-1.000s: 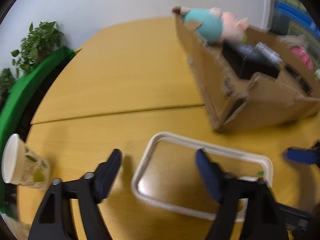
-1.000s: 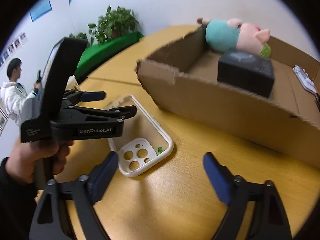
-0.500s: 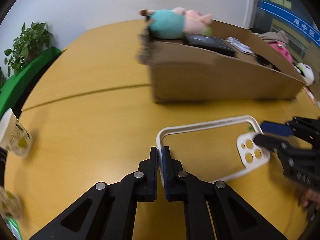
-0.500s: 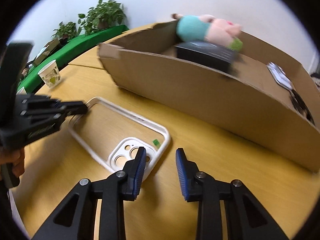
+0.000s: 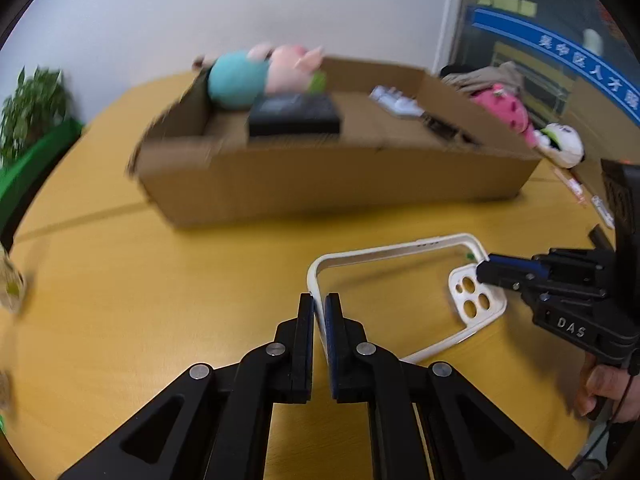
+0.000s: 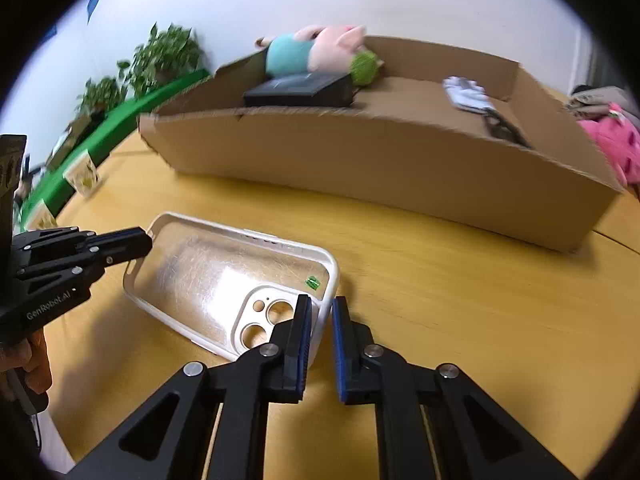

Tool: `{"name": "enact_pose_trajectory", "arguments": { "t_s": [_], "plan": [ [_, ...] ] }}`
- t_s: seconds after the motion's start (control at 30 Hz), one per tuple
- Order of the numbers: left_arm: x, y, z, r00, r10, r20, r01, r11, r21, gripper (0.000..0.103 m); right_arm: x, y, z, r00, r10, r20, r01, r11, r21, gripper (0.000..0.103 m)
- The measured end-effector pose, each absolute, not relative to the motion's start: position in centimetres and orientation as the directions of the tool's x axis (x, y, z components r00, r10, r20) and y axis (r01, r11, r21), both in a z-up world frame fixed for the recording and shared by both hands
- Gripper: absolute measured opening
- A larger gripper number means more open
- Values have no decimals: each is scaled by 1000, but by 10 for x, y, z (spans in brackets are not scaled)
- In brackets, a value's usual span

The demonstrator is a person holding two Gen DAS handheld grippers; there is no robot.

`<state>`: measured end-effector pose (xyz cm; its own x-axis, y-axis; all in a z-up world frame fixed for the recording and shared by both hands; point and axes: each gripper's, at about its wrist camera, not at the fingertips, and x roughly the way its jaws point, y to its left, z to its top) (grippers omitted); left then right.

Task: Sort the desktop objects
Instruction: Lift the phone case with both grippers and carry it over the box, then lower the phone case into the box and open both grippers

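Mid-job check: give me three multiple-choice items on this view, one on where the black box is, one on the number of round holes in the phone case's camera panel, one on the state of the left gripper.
1. Where is the black box?
A. On the bare table
B. In the cardboard box, by the plush pig
C. Inside the phone case

2. How many large round holes are in the phone case's camera panel?
A. One
B. Three
C. Six

3. The left gripper is:
A. Wide open above the case
B. Shut on the case's rim
C. Holding the paper cup

Answers: 1 B, it sits inside the walls next to the pig. 2 B, three large cutouts show. 3 B, its fingers pinch the white rim at the end away from the camera panel.
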<state>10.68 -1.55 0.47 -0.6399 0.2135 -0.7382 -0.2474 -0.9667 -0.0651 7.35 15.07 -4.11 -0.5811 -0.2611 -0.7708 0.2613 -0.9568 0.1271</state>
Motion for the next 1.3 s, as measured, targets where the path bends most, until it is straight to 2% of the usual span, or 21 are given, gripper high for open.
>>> {"name": "enact_pose_trajectory", "arguments": {
  "t_s": [0.3, 0.47, 0.6, 0.87, 1.3],
  "plan": [
    [72, 7, 87, -745, 268, -611, -309, -950, -40, 4, 71, 186, 47, -759, -224, -611, 219, -972, 84, 10],
    [31, 21, 114, -751, 311, -583, -339, -939, -65, 4, 38, 205, 76, -798, -183, -574, 191, -980, 46, 10],
    [-6, 39, 106, -718, 314, -622, -354, -933, -62, 4, 7, 223, 78, -790, -170, -589, 168, -984, 59, 10],
    [-59, 51, 61, -611, 302, -732, -299, -944, -141, 4, -46, 237, 33, -696, -183, -695, 148, -983, 111, 9],
    [-96, 69, 18, -480, 190, -856, -264, -962, -66, 4, -87, 234, -8, -576, -190, -795, 121, -982, 147, 9]
  ]
}}
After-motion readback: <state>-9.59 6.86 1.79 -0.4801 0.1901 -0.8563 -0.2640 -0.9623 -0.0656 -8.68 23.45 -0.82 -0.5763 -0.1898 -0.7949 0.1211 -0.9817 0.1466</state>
